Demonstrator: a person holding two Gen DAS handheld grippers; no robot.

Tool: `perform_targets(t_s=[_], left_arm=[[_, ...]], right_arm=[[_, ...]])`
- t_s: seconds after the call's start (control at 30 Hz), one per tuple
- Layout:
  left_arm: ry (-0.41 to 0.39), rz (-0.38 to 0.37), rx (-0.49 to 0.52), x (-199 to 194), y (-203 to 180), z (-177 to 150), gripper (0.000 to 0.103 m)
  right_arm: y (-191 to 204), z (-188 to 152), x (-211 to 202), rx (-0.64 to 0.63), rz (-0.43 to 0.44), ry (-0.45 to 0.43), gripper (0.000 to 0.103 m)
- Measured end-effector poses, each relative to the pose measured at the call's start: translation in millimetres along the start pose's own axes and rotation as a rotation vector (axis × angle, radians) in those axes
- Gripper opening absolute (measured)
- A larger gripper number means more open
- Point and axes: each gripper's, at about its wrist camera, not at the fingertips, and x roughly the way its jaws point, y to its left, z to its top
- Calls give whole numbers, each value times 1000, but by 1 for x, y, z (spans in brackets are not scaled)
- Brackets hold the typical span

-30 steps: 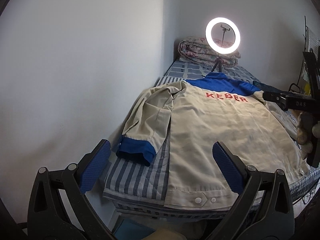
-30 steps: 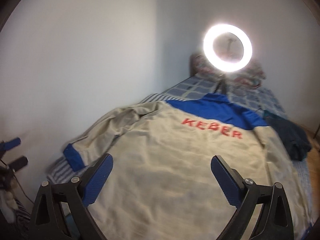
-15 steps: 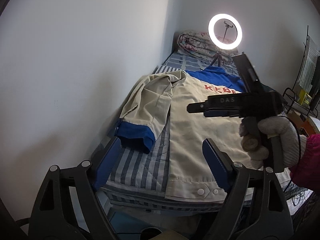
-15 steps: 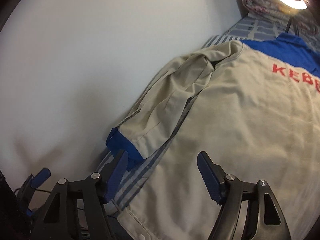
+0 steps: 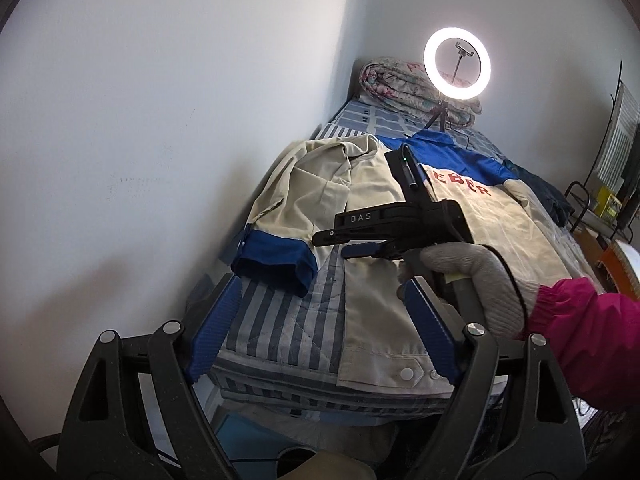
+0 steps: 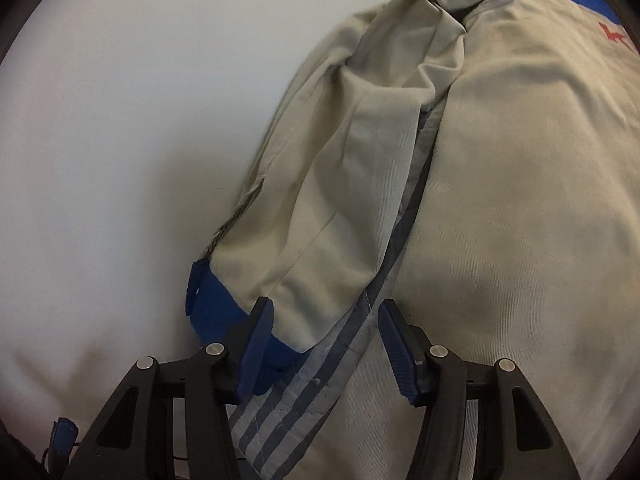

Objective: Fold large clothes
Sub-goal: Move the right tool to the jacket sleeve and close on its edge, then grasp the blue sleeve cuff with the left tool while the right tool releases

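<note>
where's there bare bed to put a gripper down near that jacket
One bare patch: the striped sheet between the blue cuff of the sleeve, the jacket body's edge and the bed's near edge. A thin strip runs up between sleeve and body. Elsewhere the jacket covers it; the right gripper, jaws closing, hangs over the cuff.

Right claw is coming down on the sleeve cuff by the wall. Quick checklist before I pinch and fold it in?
1. Right claw over the blue cuff: ok, jaws closing, cuff edge between them, pads not yet pressing.
2. Sleeve free to lift: ok, nothing lies on it.
3. Jacket back panel flat: ok.
4. Left claw clear of fabric: ok, open near the hem.
5. Far sleeve state: cannot tell, mostly hidden.
</note>
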Motion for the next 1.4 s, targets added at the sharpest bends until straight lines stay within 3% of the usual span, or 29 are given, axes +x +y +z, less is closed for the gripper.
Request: perform_targets(t_s=[0.3,0.37,0.47,0.77,0.83,0.97,1.07,1.13,1.23,1.4], left_arm=[[6,-15,-2,0,-2,0,86],[7,-18,0,0,-4,0,86],[7,-16,5,1,-6,0,86],[13,-43,29,2,-11,0,86],[23,-67,23,5,-14,2,86],[107,-147,-27,27,-23,12,64],[174,-167,-41,52,-29,19,60],[212,-157,-53,69,-31,24,60],[274,-156,-122,97,-23,29,60],[379,-147,-293,148,4,22,60]], right_arm=[[2,13,11,47,31,-36,56],[2,12,16,51,50,-9,22],[2,13,16,92,105,3,5],[-3,3,-81,89,212,-61,3],[-19,-2,-98,90,156,-75,3],[-46,-10,-93,138,68,-36,3],[-45,-18,-80,74,-38,-19,8],[-41,-24,-79,52,-54,-21,12],[-35,-29,-91,15,-43,-47,26],[-34,-52,-144,-33,-27,-101,29]])
